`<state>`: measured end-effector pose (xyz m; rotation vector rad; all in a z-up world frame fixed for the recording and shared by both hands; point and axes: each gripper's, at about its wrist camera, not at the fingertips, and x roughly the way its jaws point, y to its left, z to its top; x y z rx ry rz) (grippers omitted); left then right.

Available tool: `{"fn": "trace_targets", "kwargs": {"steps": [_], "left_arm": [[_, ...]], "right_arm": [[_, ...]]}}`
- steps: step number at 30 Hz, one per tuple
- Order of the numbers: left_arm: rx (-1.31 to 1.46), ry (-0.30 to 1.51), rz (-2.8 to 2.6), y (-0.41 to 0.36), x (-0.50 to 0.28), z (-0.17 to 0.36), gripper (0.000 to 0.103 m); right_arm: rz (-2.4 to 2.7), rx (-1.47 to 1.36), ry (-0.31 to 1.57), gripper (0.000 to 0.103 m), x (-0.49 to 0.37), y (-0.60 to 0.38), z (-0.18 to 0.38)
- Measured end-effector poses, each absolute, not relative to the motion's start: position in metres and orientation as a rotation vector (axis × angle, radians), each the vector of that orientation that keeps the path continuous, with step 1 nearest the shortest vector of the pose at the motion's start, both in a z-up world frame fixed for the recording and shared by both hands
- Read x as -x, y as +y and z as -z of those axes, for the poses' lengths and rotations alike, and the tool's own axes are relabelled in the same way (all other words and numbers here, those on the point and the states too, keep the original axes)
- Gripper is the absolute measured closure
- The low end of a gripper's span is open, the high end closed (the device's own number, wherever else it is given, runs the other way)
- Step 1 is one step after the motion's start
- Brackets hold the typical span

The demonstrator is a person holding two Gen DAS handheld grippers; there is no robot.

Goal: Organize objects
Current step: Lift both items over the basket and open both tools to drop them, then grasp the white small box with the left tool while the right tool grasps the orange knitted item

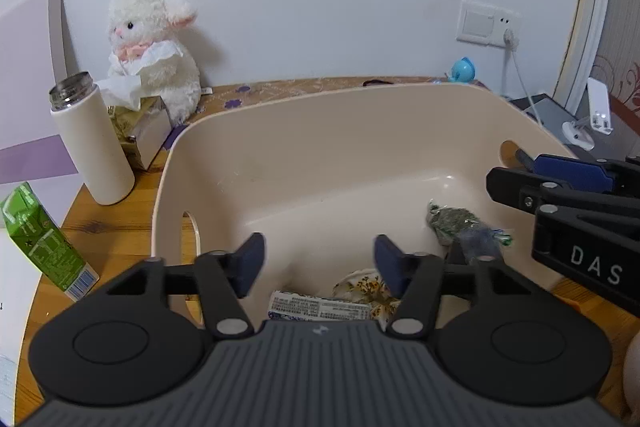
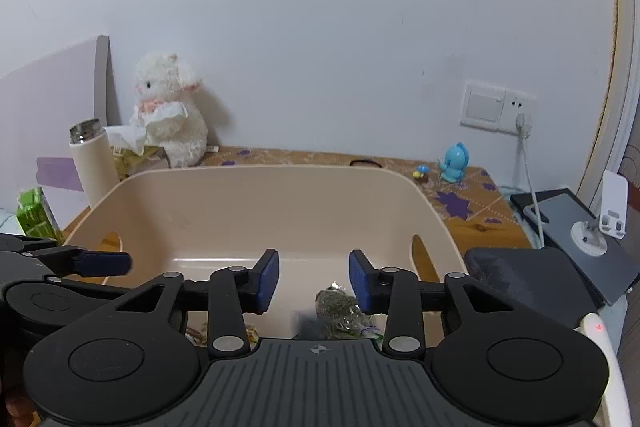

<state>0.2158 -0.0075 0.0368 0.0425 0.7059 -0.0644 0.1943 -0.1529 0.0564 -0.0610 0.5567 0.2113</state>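
Note:
A beige plastic bin (image 1: 320, 95) (image 2: 260, 173) stands on the wooden table, and both grippers reach over its near side. My left gripper (image 1: 320, 263) is open with nothing between its blue pads. Below it in the bin are a white printed packet (image 1: 320, 309) and a floral packet (image 1: 366, 289). My right gripper (image 2: 315, 279) is open too, with its pads apart. Just under its right finger is a green packet (image 2: 340, 311) (image 1: 460, 223), partly blurred, touching neither pad. The right gripper's fingers (image 1: 568, 173) show at the bin's right side.
A white flask (image 1: 92, 147), a green carton (image 1: 44, 243), a tissue box (image 1: 140, 131) and a plush lamb (image 1: 156, 47) crowd the left. A blue toy (image 2: 454, 163) sits at the back right. A tablet (image 2: 580, 227), a stand and a charging cable lie to the right.

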Motion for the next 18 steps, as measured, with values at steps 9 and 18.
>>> {"fn": "trace_targets", "kwargs": {"steps": [9,18], "left_arm": [[-0.038,0.651,0.049,-0.002,-0.186,-0.060,0.029],[-0.062,0.642,0.075,0.003,-0.136,-0.065,0.012]], "right_arm": [[-0.168,0.065,0.514,0.040,-0.161,-0.176,-0.077],[-0.109,0.099,0.562,0.031,-0.128,-0.200,-0.065]]}}
